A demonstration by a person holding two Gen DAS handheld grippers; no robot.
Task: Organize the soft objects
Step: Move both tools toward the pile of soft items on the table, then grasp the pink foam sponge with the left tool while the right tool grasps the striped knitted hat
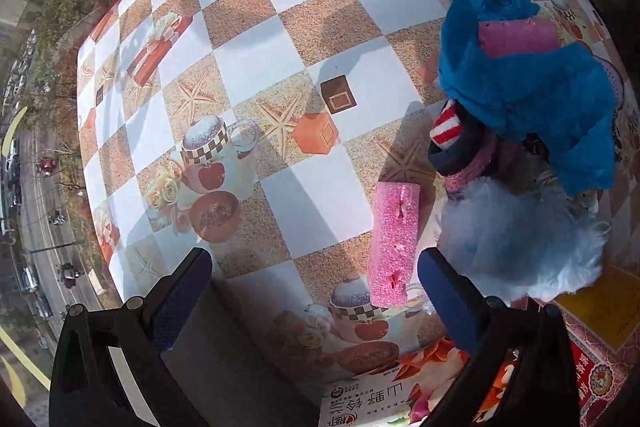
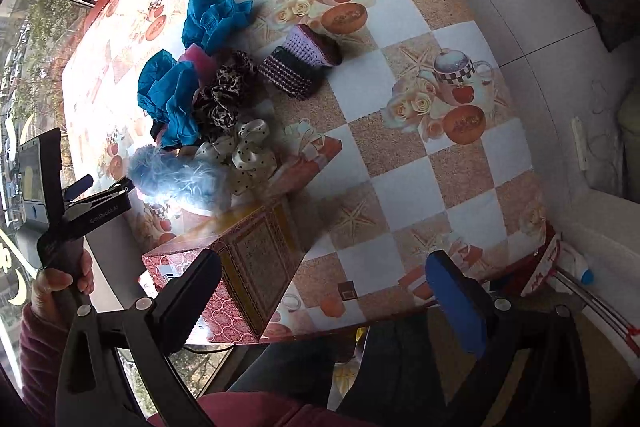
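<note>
Spongy pink foam block (image 1: 394, 245) flat beside fluffy blue pompom (image 1: 520, 235).

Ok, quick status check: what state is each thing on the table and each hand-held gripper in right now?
Left hand-held gripper: open, empty.
Right hand-held gripper: open, empty.
Pink sponge: flat on the table, apart from the pile.
Blue cloth: crumpled on the pile.
Fluffy blue ball: beside the box.
Patterned box: closed.
Knitted pouches: lying tipped over.

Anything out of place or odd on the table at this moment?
One pink sponge block lies alone on the checked tablecloth, apart from the heap of soft items: blue cloth, fluffy pale blue piece. It shows small slits along its top. Nothing looks spilled.
</note>
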